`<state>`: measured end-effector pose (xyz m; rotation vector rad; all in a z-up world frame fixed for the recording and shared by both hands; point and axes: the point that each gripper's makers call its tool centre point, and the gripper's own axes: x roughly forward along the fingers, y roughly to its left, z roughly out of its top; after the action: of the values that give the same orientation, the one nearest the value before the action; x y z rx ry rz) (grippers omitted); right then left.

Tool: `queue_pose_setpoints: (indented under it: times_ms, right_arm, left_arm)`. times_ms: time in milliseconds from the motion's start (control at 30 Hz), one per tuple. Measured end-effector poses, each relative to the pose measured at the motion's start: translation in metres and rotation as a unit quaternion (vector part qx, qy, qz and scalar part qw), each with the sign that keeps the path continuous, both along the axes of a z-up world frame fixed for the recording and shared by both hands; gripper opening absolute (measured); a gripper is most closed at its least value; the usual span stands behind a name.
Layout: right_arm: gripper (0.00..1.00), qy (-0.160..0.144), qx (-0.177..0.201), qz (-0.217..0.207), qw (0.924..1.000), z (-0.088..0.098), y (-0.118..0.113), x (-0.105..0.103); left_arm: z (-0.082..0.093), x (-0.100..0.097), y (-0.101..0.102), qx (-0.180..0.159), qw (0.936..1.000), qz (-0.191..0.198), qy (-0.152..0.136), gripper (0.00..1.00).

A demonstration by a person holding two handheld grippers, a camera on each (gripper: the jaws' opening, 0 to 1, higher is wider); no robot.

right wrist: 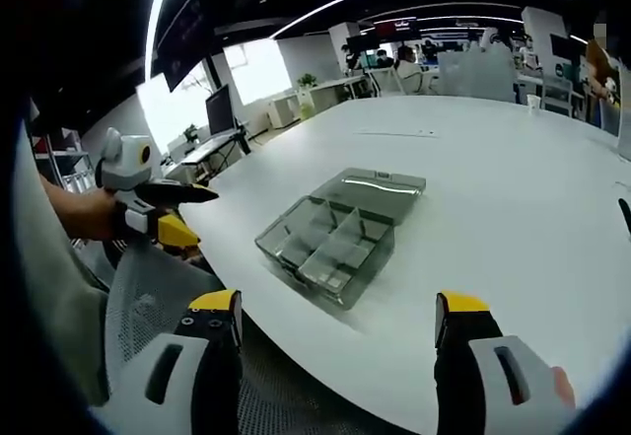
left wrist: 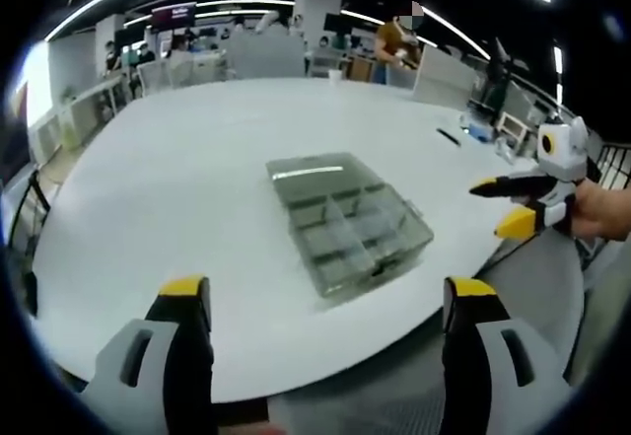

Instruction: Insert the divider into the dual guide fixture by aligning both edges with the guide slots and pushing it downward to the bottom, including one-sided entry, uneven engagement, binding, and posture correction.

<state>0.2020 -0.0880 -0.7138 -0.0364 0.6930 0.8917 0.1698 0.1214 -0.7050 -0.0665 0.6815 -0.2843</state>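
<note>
A clear grey compartment box (left wrist: 347, 223) lies on the white round table (left wrist: 177, 179), lid swung open at its far side, thin dividers standing between its cells. My left gripper (left wrist: 325, 292) hovers open over the near table edge, short of the box, nothing between its jaws. The right gripper (left wrist: 518, 203), held in a hand, comes in from the right beside the table edge. In the right gripper view the same box (right wrist: 340, 228) sits near the table's (right wrist: 493, 188) edge. My right gripper (right wrist: 338, 307) is open and empty just before it. The left gripper (right wrist: 163, 208) shows at the left.
A grey mesh chair (right wrist: 138, 302) stands under the table edge near me. A black pen (left wrist: 449, 137) and a white cup (left wrist: 335, 75) lie on the far side of the table. People, desks and monitors (right wrist: 219, 109) fill the office behind.
</note>
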Motion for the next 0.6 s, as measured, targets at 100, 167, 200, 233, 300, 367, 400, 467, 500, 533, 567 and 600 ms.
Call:
queue_pose_setpoints:
  times_ms: [100,167,200,233,300,367,400,467,500,533,567,600]
  right_arm:
    - [0.79,0.001,-0.001,0.000,1.0000,-0.0012,-0.0001,0.0001]
    - [0.79,0.001,0.000,0.000,1.0000,-0.0013,0.0001,0.0002]
    - [0.79,0.001,-0.001,0.000,1.0000,-0.0014,0.0001,0.0002]
    - [0.79,0.001,0.000,0.000,1.0000,-0.0014,0.0001,0.0003]
    - [0.79,0.002,0.000,-0.001,1.0000,-0.0019,-0.0001,0.0004]
    - [0.79,0.002,0.000,-0.001,1.0000,-0.0019,-0.0001,0.0005]
    - [0.79,0.002,0.000,0.000,1.0000,-0.0018,0.0000,0.0006]
    - [0.79,0.003,0.001,-0.001,1.0000,-0.0018,0.0000,0.0006]
    - [0.79,0.003,0.000,-0.001,1.0000,-0.0020,-0.0003,0.0004]
    - [0.79,0.003,0.001,-0.001,1.0000,-0.0018,-0.0002,0.0004]
    - [0.79,0.003,0.001,-0.002,1.0000,-0.0016,-0.0003,0.0005]
    - [0.79,0.003,0.002,-0.002,1.0000,-0.0014,-0.0003,0.0006]
  left_arm:
    - [-0.0003,-0.0012,-0.0018,0.001,1.0000,-0.003,0.001,0.97]
    - [-0.0001,-0.0016,-0.0027,0.002,1.0000,-0.004,0.000,0.97]
    - [-0.0001,-0.0016,-0.0027,0.003,1.0000,-0.004,0.000,0.96]
    - [-0.0001,-0.0018,-0.0027,0.005,1.0000,-0.004,0.000,0.97]
    - [0.0005,-0.0017,-0.0030,0.004,1.0000,-0.004,-0.001,0.96]
    - [0.0000,-0.0016,-0.0026,0.005,1.0000,-0.004,0.000,0.96]
    - [0.0001,-0.0014,-0.0022,0.005,1.0000,-0.002,-0.001,0.96]
    - [0.0001,-0.0014,-0.0021,0.005,1.0000,-0.002,-0.001,0.96]
    - [0.0002,-0.0013,-0.0021,0.005,1.0000,-0.002,-0.001,0.96]
    - [-0.0001,-0.0013,-0.0019,0.005,1.0000,-0.002,0.000,0.96]
    - [-0.0001,-0.0012,-0.0019,0.005,1.0000,-0.001,0.000,0.96]
    - [0.0000,-0.0009,-0.0016,0.004,1.0000,0.000,0.000,0.96]
